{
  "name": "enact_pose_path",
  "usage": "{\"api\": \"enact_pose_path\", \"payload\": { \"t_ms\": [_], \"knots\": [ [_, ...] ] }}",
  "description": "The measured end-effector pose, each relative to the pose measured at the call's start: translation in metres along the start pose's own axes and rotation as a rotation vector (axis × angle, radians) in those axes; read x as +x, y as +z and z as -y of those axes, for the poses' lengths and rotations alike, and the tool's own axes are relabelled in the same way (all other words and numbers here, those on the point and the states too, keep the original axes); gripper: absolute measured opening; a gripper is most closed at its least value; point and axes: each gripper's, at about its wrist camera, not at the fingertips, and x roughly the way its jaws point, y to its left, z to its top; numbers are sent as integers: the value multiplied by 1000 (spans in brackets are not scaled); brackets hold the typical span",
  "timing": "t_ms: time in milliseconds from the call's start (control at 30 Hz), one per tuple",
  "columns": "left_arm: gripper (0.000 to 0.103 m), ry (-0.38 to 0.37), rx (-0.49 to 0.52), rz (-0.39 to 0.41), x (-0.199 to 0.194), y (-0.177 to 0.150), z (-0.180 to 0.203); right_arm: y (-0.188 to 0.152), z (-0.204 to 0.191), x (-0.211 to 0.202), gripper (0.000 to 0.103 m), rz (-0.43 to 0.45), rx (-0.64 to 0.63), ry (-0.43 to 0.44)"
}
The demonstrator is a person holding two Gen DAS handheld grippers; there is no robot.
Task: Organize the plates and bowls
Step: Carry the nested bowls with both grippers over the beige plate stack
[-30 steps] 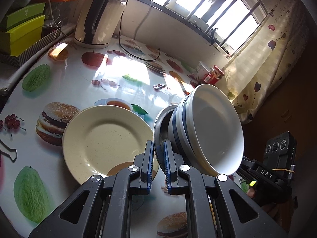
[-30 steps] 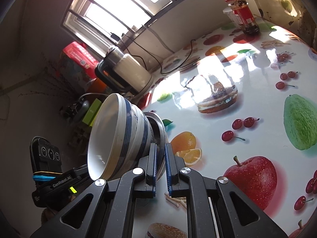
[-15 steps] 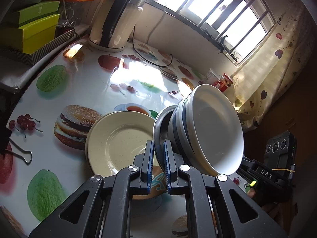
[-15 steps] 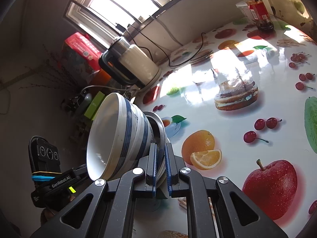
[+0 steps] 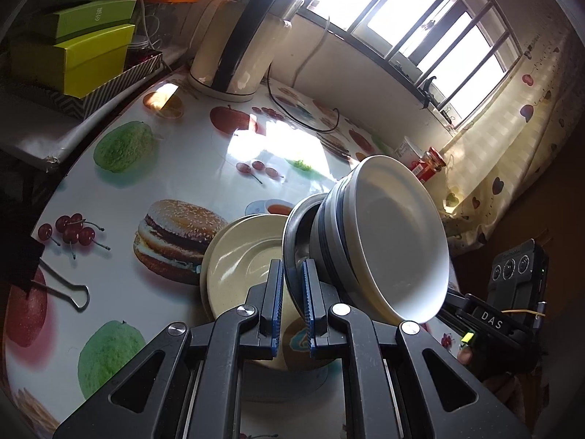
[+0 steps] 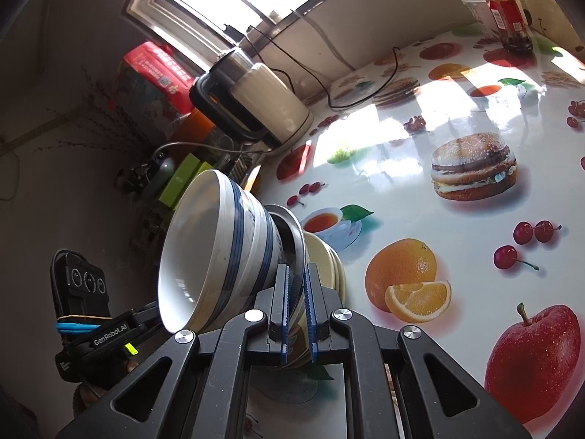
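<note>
A steel plate bears nested white bowls with blue bands. My left gripper is shut on the steel plate's near rim. From the opposite side my right gripper is shut on the same steel plate, with the bowls stacked on it. The load hangs just above the cream plates lying on the fruit-print table; in the right wrist view the cream plates peek out behind the steel rim. Whether the steel plate touches them is hidden.
A white kettle with its cable stands at the back by the window. Green boxes sit off the table's left edge. A binder clip lies at the left rim. A red jar and white cup stand far right.
Both grippers have carried the steel plate and bowls sideways over the cream plates, which now lie partly hidden beneath the load. Both grips stay the same.
</note>
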Motion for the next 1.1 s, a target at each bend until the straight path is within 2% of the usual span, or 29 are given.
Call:
{"api": "enact_pose_path", "payload": {
  "t_ms": [1100],
  "knots": [
    [10, 33, -51, -24, 6, -4, -24, 0, -7, 25, 9, -59, -1, -9]
  ]
}}
